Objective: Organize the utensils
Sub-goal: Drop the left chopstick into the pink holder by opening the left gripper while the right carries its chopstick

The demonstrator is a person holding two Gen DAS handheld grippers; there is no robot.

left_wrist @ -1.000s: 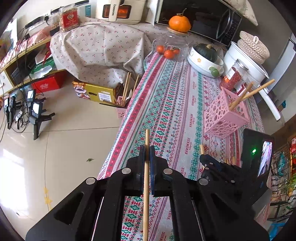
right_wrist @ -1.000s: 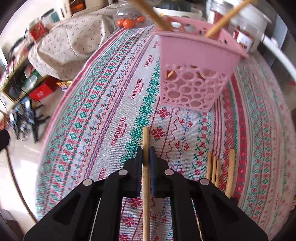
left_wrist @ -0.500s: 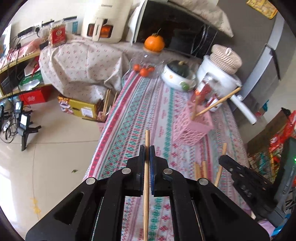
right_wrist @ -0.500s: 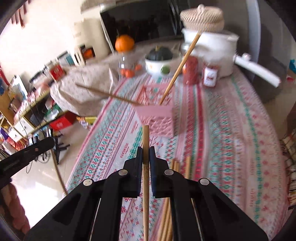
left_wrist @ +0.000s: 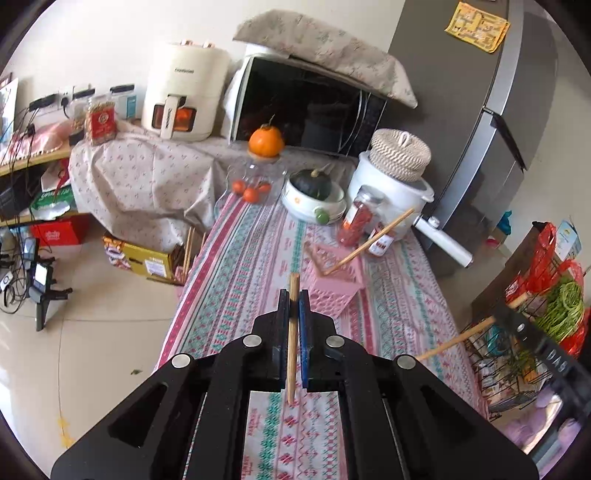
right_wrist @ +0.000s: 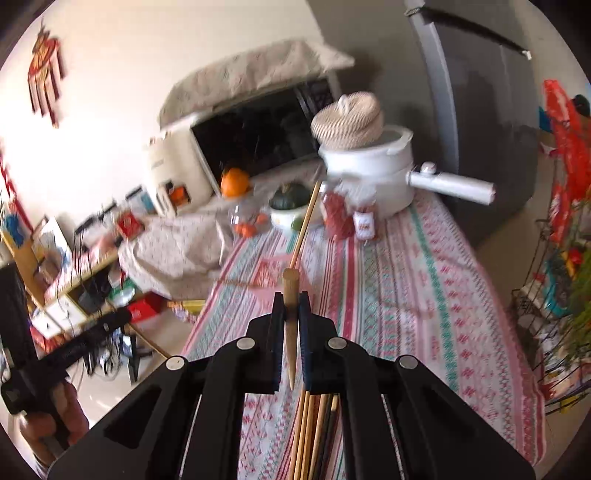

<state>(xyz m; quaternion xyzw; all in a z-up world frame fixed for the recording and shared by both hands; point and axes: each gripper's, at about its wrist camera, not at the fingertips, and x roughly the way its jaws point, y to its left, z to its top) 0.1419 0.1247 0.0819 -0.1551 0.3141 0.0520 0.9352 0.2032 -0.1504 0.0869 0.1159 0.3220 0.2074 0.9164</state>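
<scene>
pinching chopstick (left_wrist: 293,332) upright between left jaws

Daylight fills a cluttered kitchen with cream walls (left_wrist: 110,37) and a glossy pale tiled floor (left_wrist: 92,332). At the far side a cream air fryer (left_wrist: 183,96) and a black-fronted microwave (left_wrist: 306,107) under a floral cover (left_wrist: 325,48) stand on a cloth-draped counter (left_wrist: 147,177). A tall grey refrigerator (left_wrist: 491,122) with a yellow note (left_wrist: 476,24) rises on the right, near a wire rack (left_wrist: 517,354) of groceries. A wooden shelf (left_wrist: 33,162) with cables lines the left wall, and a red hanging ornament (right_wrist: 44,77) decorates the wall above.
</scene>
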